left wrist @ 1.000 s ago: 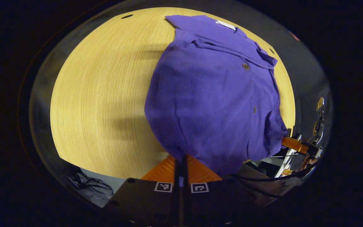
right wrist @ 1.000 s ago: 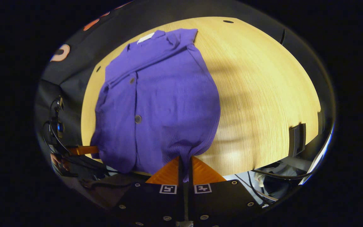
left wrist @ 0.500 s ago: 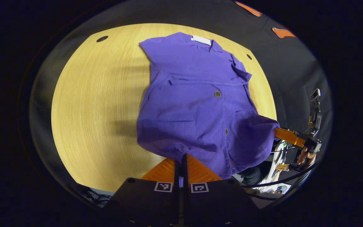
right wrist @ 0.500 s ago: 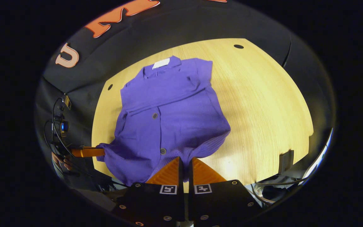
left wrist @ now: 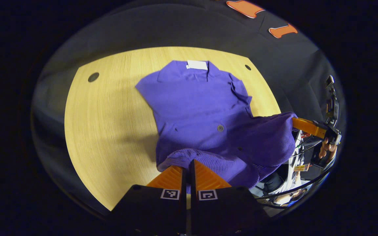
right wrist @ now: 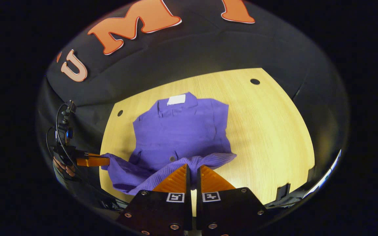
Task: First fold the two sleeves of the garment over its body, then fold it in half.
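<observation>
A: Where is the garment [left wrist: 202, 108]?

B: Purple, buttoned, spread on a round wooden table [left wrist: 110, 124]. Collar end with a white label [left wrist: 197, 65] at the far side, lying flat. Both sleeves folded in over the body. Near hem raised off the wood at 2 corners, sagging in a soft curve between them.

A: And the left gripper [left wrist: 186, 168]?

B: Seen at the bottom of the left gripper view, fingers pinched together on 1 hem corner, ribbed cloth bunched over the tips. Seen again at the left edge of the right gripper view [right wrist: 105, 161], gripped by a hand [right wrist: 61, 164], cloth trailing from its tip.

A: The right gripper [right wrist: 192, 170]?

B: Likewise clamped on the other hem corner (fabric pressed in the narrow slit between the 2 fingers). Farther off in the left gripper view [left wrist: 293, 122], at the right edge, held by a hand [left wrist: 326, 149], purple cloth draped from it.

A: Anything else on the table?

B: Small dark holes near the far rim [right wrist: 255, 81]. Black cloth wall behind.
</observation>
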The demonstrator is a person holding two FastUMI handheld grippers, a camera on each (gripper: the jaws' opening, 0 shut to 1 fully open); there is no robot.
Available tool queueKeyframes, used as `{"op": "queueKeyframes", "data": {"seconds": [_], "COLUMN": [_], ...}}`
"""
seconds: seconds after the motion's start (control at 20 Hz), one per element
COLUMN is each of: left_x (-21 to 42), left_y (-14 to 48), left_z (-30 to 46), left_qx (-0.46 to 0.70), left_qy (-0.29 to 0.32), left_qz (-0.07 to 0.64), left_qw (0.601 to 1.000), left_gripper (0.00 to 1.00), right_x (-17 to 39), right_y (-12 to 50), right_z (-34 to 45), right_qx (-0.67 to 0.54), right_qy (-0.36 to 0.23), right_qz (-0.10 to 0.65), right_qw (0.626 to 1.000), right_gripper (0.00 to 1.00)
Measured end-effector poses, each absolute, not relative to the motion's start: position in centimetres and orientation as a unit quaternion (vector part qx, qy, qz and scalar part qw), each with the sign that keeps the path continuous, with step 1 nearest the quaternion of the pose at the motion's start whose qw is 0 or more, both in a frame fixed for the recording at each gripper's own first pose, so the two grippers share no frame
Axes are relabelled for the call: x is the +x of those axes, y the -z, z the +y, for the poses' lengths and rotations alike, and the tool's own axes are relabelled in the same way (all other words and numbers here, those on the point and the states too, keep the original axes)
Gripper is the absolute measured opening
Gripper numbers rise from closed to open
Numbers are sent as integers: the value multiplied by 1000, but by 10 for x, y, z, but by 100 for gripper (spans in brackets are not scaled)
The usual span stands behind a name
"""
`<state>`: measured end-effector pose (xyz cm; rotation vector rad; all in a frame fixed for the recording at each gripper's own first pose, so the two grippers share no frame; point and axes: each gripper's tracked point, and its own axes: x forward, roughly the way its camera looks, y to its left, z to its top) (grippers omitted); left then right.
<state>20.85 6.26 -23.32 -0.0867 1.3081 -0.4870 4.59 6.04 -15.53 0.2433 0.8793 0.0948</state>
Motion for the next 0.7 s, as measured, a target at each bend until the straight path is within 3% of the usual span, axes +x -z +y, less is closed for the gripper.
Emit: {"op": "queueKeyframes", "data": {"seconds": [0.35, 0.7], "left_x": [283, 359], "left_y": [218, 243], "left_z": [57, 65], "left_qx": [-56, 14], "left_qy": [167, 95], "left_qz": [586, 563], "left_qw": [791, 821], "left_gripper": [7, 7], "right_x": [136, 217], "right_y": [140, 155], "right_z": [56, 38], "right_qx": [94, 98], "right_qy": [-106, -128], "right_qz": [411, 414], "right_qw": [900, 896], "right_gripper": [5, 5]}}
